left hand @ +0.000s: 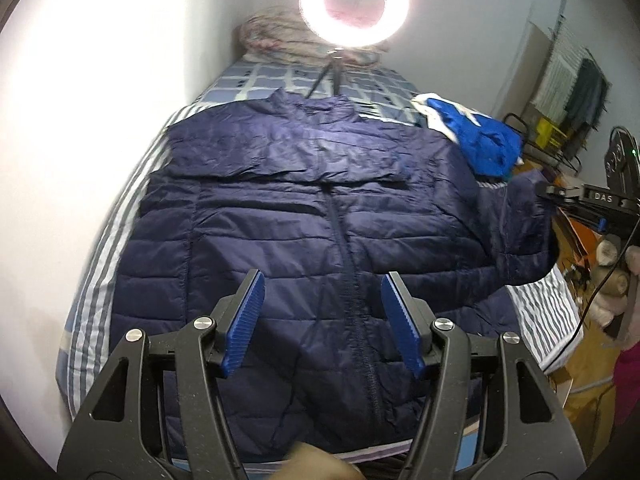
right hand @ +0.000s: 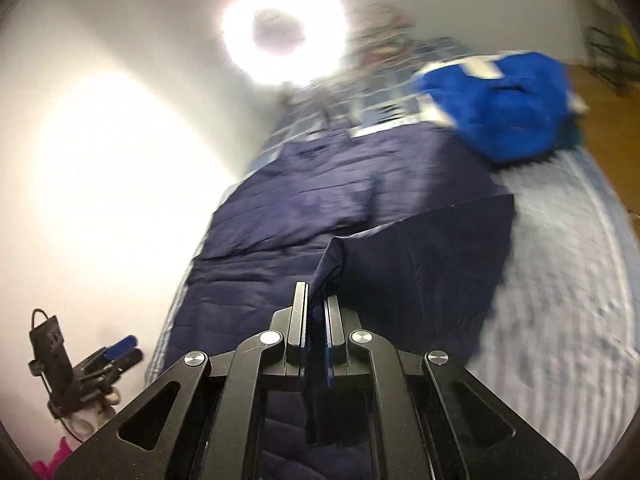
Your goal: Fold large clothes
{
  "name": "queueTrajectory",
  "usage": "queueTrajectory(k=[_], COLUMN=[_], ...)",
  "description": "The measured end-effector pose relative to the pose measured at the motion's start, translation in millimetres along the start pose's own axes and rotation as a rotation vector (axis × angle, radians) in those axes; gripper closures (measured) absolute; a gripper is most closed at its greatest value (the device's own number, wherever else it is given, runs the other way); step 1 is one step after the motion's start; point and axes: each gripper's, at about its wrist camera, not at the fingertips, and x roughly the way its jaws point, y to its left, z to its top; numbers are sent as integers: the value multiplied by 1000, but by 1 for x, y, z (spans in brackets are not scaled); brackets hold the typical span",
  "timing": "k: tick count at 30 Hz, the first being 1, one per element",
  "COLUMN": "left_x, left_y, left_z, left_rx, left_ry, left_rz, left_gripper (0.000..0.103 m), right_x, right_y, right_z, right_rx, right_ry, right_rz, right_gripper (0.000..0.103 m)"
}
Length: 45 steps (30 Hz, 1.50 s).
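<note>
Navy jacket (left hand: 320, 216) lies front-up, zipped, on the striped bed (left hand: 100, 280). My left gripper (left hand: 322, 320) hangs over its lower front, fingers apart, nothing between them. My right gripper (right hand: 318, 320) is pinched tight on the sleeve (right hand: 420, 260), lifted off the bed

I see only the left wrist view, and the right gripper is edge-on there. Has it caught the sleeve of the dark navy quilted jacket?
Observer: Yes. The right gripper has its jaws shut on a pinch of the sleeve of the dark navy quilted jacket.
Operator: Is that sleeve lying on the bed?
Observer: No. It stretches from the jaws back to the jacket, lifted above the pale striped bedsheet.
</note>
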Motion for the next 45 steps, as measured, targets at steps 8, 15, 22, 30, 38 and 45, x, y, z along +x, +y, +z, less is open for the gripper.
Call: queueTrajectory(k=[8, 15, 22, 30, 38, 45], left_x=[16, 46, 94, 162, 197, 174], left_y=[35, 32, 9, -30, -64, -54], left_z=[3, 5, 8, 6, 22, 82], left_rx=[-102, -142, -185, -211, -88, 77], left_ry=[38, 108, 204, 361, 365, 178], left_rz=[-22, -127, -231, -319, -157, -37], left_gripper=[40, 40, 40, 40, 99, 101], right_x=[129, 166, 89, -21, -71, -53], right_y=[60, 67, 49, -2, -28, -48], right_z=[-10, -21, -6, -31, -45, -41], right_rx=[-86, -136, -131, -44, 33, 41], right_ry=[143, 224, 98, -21, -111, -97], right_rz=[68, 52, 54, -66, -114, -134], right_gripper=[98, 89, 65, 65, 65, 65])
